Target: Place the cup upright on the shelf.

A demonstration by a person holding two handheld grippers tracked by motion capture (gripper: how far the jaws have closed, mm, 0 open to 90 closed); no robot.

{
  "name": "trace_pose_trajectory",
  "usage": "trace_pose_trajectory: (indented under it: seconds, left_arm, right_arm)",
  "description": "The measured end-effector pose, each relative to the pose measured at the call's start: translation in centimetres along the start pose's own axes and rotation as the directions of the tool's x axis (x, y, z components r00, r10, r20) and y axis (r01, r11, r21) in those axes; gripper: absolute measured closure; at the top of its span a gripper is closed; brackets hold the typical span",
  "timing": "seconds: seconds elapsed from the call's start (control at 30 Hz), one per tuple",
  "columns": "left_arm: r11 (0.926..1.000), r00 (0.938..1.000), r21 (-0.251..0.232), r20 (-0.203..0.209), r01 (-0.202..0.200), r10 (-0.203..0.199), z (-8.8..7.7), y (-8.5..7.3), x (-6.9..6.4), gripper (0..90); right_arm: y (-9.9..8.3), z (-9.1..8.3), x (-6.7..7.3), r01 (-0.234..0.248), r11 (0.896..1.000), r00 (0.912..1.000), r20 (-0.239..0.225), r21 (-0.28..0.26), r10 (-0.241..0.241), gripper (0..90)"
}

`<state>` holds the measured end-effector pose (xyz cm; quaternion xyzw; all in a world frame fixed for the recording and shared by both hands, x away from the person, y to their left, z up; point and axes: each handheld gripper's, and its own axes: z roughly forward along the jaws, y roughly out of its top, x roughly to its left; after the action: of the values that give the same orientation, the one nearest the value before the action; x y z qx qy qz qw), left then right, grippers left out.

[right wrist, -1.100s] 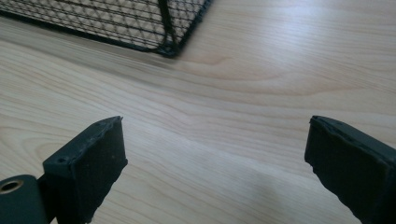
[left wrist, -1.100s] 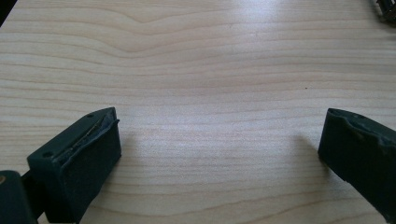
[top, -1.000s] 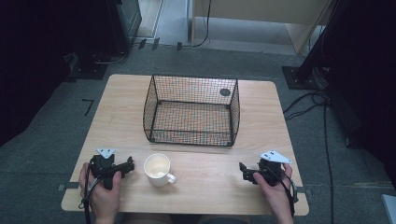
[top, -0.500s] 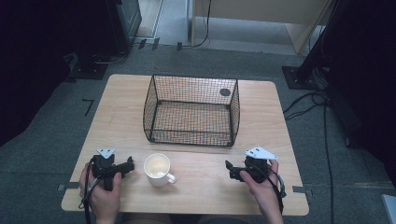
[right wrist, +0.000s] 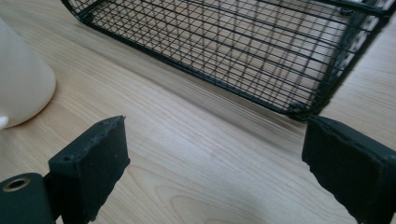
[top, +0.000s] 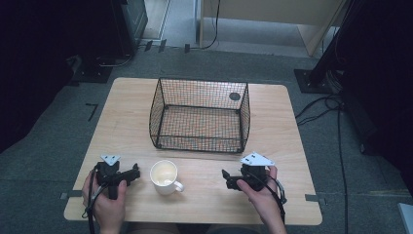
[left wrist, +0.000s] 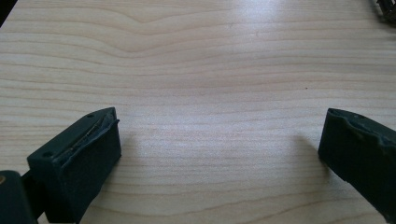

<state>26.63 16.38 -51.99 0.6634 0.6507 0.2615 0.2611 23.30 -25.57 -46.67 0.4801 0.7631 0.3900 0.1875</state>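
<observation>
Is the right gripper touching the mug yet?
Apart. The high view shows bare table between the right gripper and the mug. The right gripper view agrees: its fingers stand wide open with wood between them, and the mug sits off to the side.

The high view looks forward and down over the whole table point(top: 272, 204). Each gripper view sits low and close above its near edge; the right one shares the basket point(right wrist: 243, 42) and cup point(right wrist: 21, 84).

I see both tools black w/ grey three-cornered plates on top: left tool point(top: 127, 174), right tool point(top: 227, 178). Black cables trail back over bare forearms. Pads point(right wrist: 100, 161) rough-edged; brass-ringed screw hole by one.
</observation>
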Motion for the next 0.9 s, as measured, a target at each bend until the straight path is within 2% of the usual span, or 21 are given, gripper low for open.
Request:
trace_pose_trajectory:
  seconds: [0.4, 0.9]
  left_arm:
    - [1.0000, 1.0000, 0.001, 0.004, -0.005, 0.005, 0.0, 0.0, 0.0, 0.0]
    - [0.9999, 0.9999, 0.001, 0.008, -0.010, 0.010, 0.0, 0.0, 0.0, 0.0]
  right_arm:
    - [0.5, 1.0, 2.1, 0.024, 1.000, 0.9984, -0.051, -0.002, -0.024, 6.7]
    - [1.2, 1.3, 4.7, 0.060, 0.998, 0.9909, -0.120, -0.015, -0.061, 6.8]
